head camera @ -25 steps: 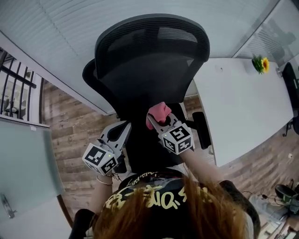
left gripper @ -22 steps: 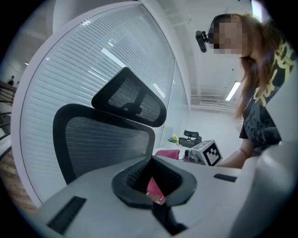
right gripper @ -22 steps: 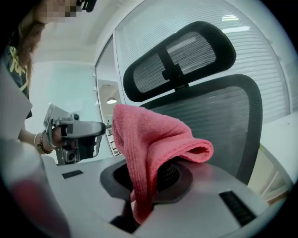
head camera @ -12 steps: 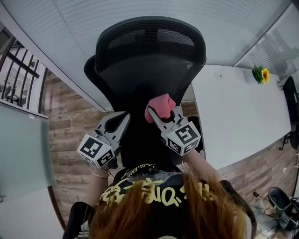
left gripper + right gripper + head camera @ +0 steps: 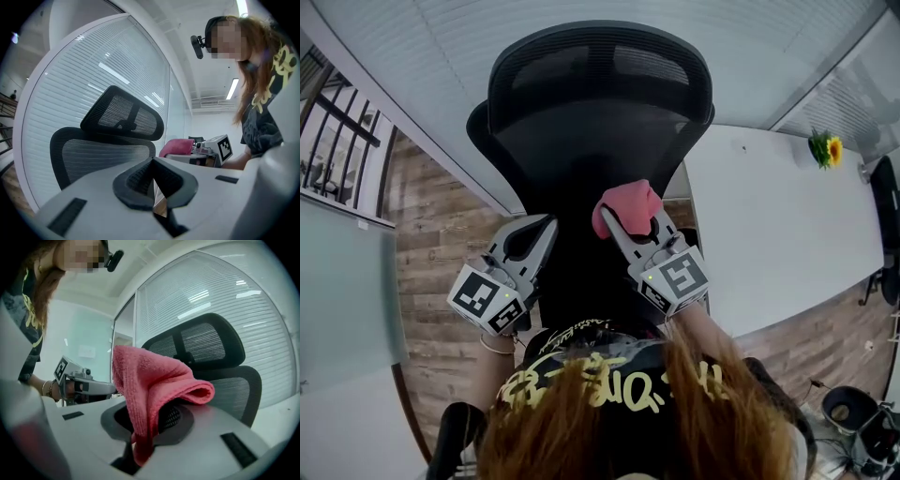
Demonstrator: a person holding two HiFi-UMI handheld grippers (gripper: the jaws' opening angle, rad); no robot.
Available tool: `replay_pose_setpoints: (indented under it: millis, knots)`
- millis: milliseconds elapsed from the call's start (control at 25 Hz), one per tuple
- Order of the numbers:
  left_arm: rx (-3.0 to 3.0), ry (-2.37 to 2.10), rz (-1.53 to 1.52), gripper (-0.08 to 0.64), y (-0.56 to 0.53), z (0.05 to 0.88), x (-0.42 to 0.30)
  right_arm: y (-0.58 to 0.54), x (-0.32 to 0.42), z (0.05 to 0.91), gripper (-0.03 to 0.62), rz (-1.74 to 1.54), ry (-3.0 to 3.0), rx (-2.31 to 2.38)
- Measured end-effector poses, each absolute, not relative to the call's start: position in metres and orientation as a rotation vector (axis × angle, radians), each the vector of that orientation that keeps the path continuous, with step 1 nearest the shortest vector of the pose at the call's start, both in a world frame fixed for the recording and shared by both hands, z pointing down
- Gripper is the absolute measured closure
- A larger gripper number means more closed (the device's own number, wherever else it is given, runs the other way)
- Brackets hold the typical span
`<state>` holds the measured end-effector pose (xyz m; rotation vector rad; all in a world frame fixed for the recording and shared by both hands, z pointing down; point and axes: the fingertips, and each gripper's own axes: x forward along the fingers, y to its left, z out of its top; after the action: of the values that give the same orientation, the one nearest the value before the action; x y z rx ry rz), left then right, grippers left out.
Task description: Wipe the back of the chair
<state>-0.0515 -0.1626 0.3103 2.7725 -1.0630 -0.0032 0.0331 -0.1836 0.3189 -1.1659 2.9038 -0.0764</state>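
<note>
Right tool (image 5: 145, 423): jaws clamped on a pink terry cloth (image 5: 154, 380). One fold was pinched between the pads, and the rest bunched up and draped over the tips. In the head view the right tool (image 5: 617, 223) pointed up at the black mesh office chair (image 5: 600, 112), with the pink terry cloth (image 5: 626, 206) over the lower middle of the backrest. I couldn't tell whether cloth and mesh actually touched. The right gripper view put the backrest (image 5: 234, 385) beyond the cloth, with the curved mesh headrest (image 5: 206, 343) above it.

Left tool (image 5: 153, 182): jaws together at the tips, nothing between them, only a sliver of floor showing lower down. In the head view the left tool (image 5: 536, 234) sat just left of the chair's lower back, beside the right tool and apart from it, and was angled the same way. Its own view showed the backrest (image 5: 103, 157) and headrest (image 5: 124, 117) from the side, with the cloth (image 5: 179, 146) just right of the backrest edge.

The chair stood upright with its back toward the person, in front of a white ribbed glass wall (image 5: 441, 56). A white worktop (image 5: 787, 216) lay to the right with a small sunflower (image 5: 827, 148) on its far end. Under the chair was a wood-plank floor (image 5: 441, 253). A dark railing (image 5: 337, 122) showed at far left.
</note>
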Motion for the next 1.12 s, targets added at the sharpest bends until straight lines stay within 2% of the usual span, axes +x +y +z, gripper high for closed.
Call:
replay_pose_setpoints:
  millis: [1120]
  knots:
    - [2.77, -1.059, 0.001, 0.566, -0.159, 0.311, -0.053, -0.182, 0.041, 0.324, 0.531, -0.098, 2.9, -1.223]
